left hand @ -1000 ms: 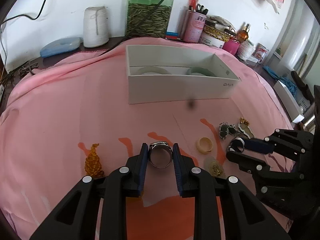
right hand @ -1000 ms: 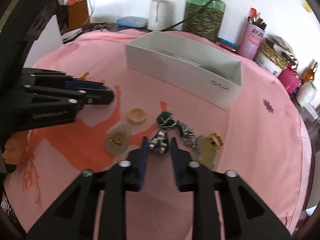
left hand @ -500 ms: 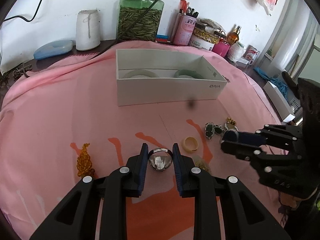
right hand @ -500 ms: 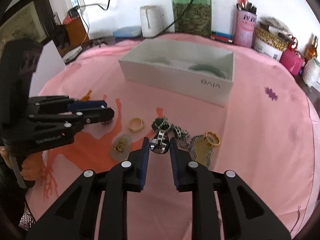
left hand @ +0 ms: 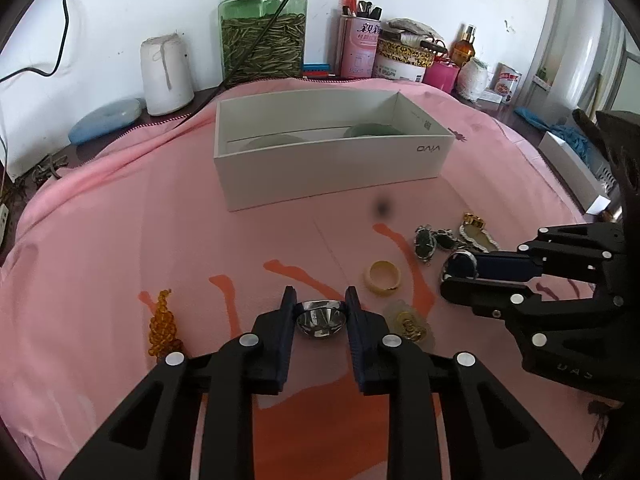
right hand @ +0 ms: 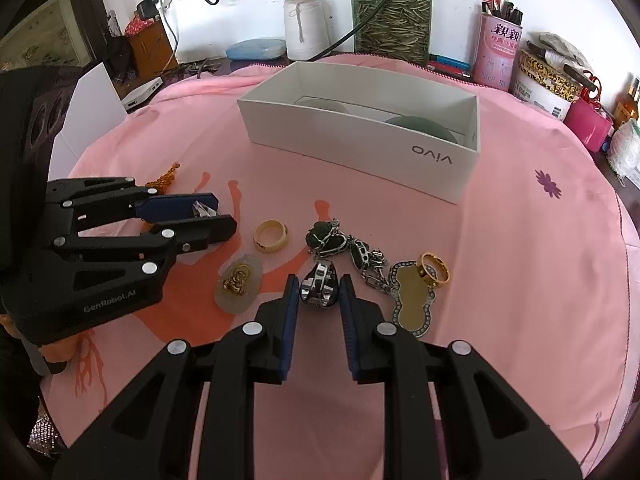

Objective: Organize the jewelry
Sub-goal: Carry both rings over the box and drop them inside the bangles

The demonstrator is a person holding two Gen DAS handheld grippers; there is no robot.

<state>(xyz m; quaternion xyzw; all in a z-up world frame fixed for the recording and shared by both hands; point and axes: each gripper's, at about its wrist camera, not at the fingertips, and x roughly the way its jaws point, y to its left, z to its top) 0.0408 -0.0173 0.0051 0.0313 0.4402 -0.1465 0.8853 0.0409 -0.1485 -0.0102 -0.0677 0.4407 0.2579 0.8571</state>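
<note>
My left gripper [left hand: 320, 304] is shut on a silver ring [left hand: 321, 318], held above the pink cloth. My right gripper [right hand: 320, 290] is shut on another silver ring [right hand: 319, 290] with dark inlay. The same right gripper [left hand: 452, 276] shows at the right edge of the left wrist view, the left gripper [right hand: 220, 214] at the left of the right wrist view. A white open box [left hand: 332, 174] with two green bangles [right hand: 420, 126] inside stands farther back. On the cloth lie a cream ring [right hand: 272, 236], a gold ring [right hand: 434, 272], a dark green pendant chain [right hand: 340, 242] and a gold-figure pendant [right hand: 238, 282].
An amber bead charm [left hand: 162, 326] lies at the left on the cloth. Behind the box stand a green glass jar [left hand: 262, 36], a white thread spool [left hand: 166, 74], a pink tin [left hand: 358, 48] and other clutter along the wall. A cable [left hand: 280, 12] hangs across the jar.
Both grippers lifted their rings off the cloth and tilted back; the box now shows nearer and larger. The left ring turned so its inside faces the camera.
</note>
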